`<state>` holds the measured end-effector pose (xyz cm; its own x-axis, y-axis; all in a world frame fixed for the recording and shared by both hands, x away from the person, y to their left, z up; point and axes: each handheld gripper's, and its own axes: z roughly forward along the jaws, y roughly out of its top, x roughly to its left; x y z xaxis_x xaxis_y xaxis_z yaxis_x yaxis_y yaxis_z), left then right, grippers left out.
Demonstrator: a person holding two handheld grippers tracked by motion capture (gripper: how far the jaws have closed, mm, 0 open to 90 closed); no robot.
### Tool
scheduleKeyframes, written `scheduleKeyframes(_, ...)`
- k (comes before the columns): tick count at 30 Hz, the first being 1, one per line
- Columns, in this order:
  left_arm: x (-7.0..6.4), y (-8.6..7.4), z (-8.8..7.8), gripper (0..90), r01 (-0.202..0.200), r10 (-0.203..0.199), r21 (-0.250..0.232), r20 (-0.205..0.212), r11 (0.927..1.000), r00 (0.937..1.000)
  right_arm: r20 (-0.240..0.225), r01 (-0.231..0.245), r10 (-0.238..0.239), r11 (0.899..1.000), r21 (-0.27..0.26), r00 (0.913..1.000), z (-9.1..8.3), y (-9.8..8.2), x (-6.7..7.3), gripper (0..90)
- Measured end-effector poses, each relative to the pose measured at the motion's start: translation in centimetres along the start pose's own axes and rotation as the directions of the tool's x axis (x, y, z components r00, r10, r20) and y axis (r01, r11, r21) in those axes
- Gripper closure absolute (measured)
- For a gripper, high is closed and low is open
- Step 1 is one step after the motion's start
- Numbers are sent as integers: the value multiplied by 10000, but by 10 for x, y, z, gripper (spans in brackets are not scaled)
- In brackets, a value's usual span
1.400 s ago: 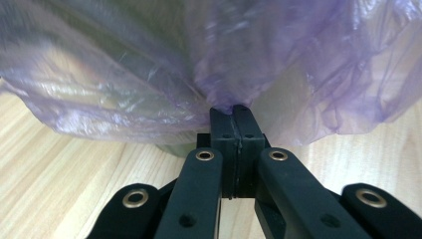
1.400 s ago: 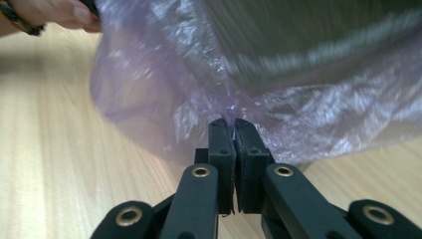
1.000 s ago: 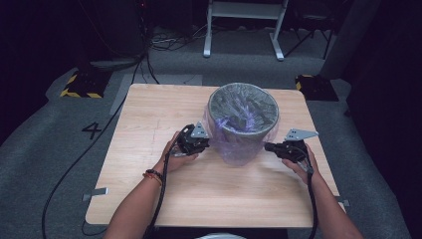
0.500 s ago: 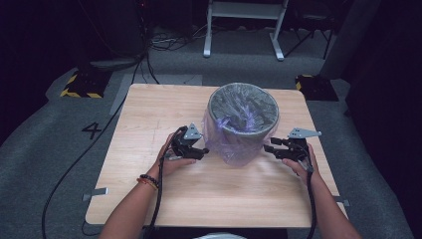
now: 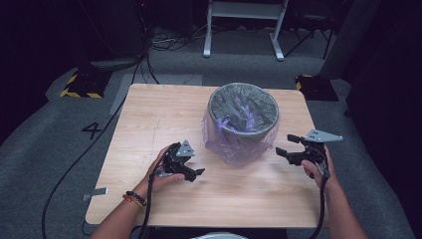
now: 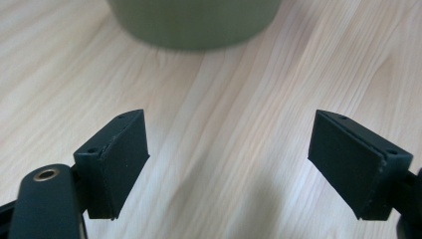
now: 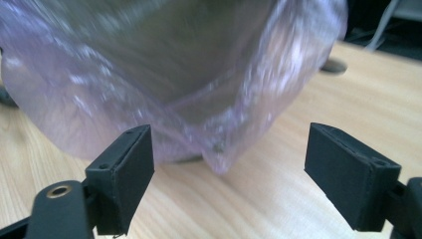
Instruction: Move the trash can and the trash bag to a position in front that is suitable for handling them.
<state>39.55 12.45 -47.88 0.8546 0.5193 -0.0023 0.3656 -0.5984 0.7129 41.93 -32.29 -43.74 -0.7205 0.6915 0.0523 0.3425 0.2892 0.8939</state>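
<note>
The grey bin (image 5: 244,110) stood on the wooden table (image 5: 149,119), closer to the far edge and a little toward the right side. A thin purple bag (image 5: 234,147) lined it; the bag was folded over the rim and hung loosely down the outside wall, almost to the tabletop.

My left gripper (image 5: 191,172) was low over the table, near the front-left of the bin and apart from it. Its jaws had just been opening and stood wide, with only bare wood between them.

My right gripper (image 5: 287,145) was just beside the right side of the bin, near the right edge of the table. Its jaws had also just been opening, and they held nothing. In the right gripper view the bag (image 7: 169,94) hung just ahead of the pads (image 7: 127,174), not touching them.
</note>
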Motion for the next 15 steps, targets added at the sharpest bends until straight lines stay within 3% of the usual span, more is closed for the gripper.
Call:
scheduleKeyframes(1, 0, -2, -1, 157, 96, -97, 40, 153, 9999, 9998, 140, 131, -130, 9998, -118, 9998, -2, 4, 2, 194)
scheduleKeyframes(5, -4, -13, -5, 156, 168, -168, 4, -59, 9999, 9998, 218, 343, -330, 9976, -595, 9992, -8, 14, 7, 194)
scheduleKeyframes(9, -7, -27, -7, 157, 192, -186, 260, -242, 9995, 9995, 228, 501, -480, 9934, -1030, 9986, -16, 25, 12, 190)
scheduleKeyframes(15, -10, -39, -10, 157, 308, -300, 434, -186, 9986, 9994, 319, 871, -837, 9881, -1267, 9960, -23, 42, 17, 189)
